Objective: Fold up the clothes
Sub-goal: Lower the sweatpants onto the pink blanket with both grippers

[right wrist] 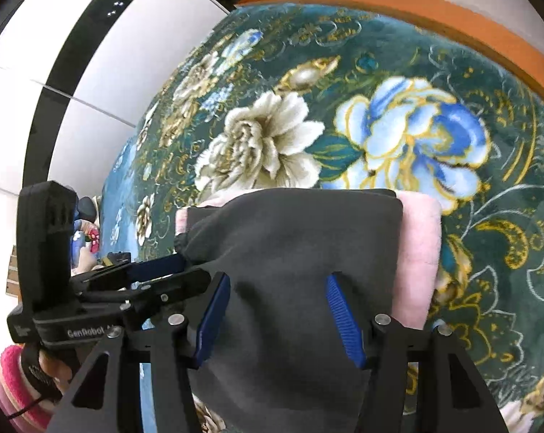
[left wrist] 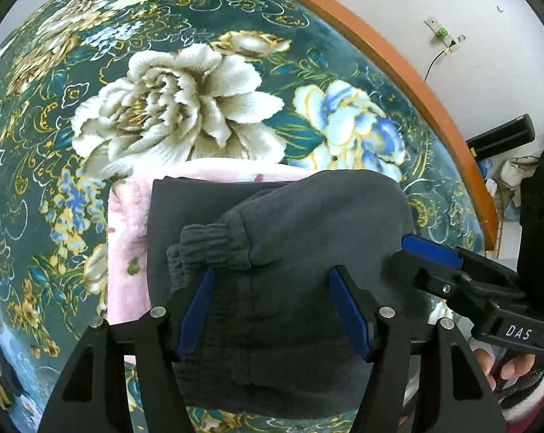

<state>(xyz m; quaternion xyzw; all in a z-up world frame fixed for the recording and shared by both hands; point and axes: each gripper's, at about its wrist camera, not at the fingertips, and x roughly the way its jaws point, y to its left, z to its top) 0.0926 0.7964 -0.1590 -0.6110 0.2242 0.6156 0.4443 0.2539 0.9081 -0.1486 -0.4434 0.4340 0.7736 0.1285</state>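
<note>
A dark grey garment (left wrist: 293, 238) with a ribbed cuff (left wrist: 214, 249) lies folded on a folded pink fleece garment (left wrist: 127, 223); both rest on the floral bedspread. My left gripper (left wrist: 272, 310) is open, with its blue pads either side of the grey fabric near the cuff. My right gripper (right wrist: 279, 317) is open over the same grey garment (right wrist: 293, 252), with the pink garment (right wrist: 419, 245) showing to its right. Each gripper shows in the other's view: the right one (left wrist: 430, 252) at the grey garment's right edge, the left one (right wrist: 156, 270) at its left edge.
A teal bedspread (left wrist: 199, 72) with large white and blue flowers covers the bed. An orange wooden bed edge (left wrist: 398, 61) runs along the far side, with a white wall and a socket (left wrist: 445, 36) beyond. White wardrobe panels (right wrist: 73, 90) stand at the left.
</note>
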